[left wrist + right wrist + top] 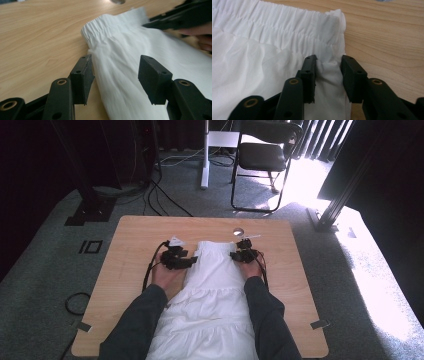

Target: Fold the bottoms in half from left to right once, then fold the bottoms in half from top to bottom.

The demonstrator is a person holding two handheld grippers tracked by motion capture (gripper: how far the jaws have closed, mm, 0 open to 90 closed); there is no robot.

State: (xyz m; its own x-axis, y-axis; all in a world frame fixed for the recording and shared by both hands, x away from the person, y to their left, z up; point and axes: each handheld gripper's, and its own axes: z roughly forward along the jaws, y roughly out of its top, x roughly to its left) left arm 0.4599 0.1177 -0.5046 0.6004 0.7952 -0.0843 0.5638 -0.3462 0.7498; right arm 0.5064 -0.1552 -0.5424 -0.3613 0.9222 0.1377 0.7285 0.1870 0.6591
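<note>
White skirt (212, 290) flat on table (130, 250), waistband far end. Your right gripper (328, 72) pinches waistband corner fold; left gripper (115, 75) gapes (fabric between, unpressed). Hem cut off by frame.

Garment (212, 285): lies on the bench (130, 250), waistband at the far end.
Left claw (186, 262): at its left edge (right claw (243, 251) opposite).

- No text, label, brand or number could be read anywhere in the views.
- A black mark on the grey floor (45, 270) left of the worktop (130, 260) looked like the figures "10" or two small outlined shapes (90, 246); which it was could not be told.
</note>
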